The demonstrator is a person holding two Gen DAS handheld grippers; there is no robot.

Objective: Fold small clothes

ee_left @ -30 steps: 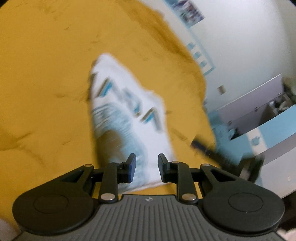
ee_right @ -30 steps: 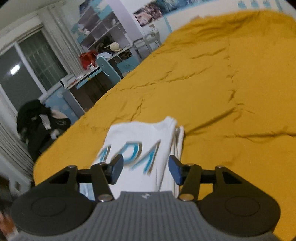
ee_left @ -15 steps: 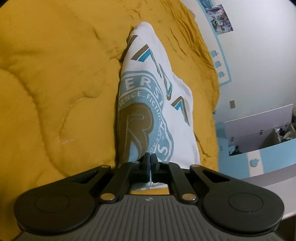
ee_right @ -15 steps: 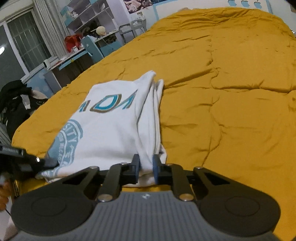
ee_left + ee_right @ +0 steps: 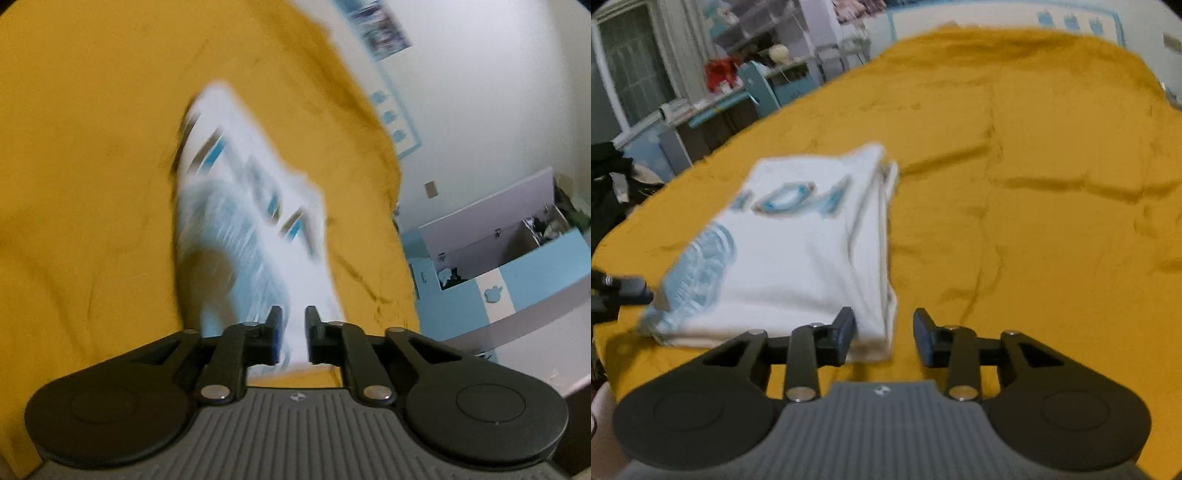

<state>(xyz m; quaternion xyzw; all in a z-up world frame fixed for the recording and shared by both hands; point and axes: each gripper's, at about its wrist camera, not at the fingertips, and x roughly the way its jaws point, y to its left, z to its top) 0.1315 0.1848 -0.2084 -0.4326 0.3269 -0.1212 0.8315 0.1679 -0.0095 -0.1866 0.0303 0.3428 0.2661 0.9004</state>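
Note:
A white T-shirt (image 5: 798, 258) with a blue and brown print lies folded into a narrow stack on the yellow quilt (image 5: 1034, 184). It also shows, blurred, in the left wrist view (image 5: 251, 229). My right gripper (image 5: 884, 328) is open and empty, just above the stack's near right corner. My left gripper (image 5: 293, 328) is open a little and empty, over the shirt's near edge. The tip of the left gripper shows at the far left of the right wrist view (image 5: 624, 286), at the stack's left corner.
The quilt covers a wide bed. A blue and white cabinet (image 5: 517, 280) stands beside the bed in the left wrist view. A desk with a blue chair (image 5: 757, 92), shelves and dark clothes (image 5: 609, 192) stand beyond the bed's left side.
Both grippers were shut on the shirt's near edge half a second ago. Both have opened and let it go. They have lifted and drawn back a little.

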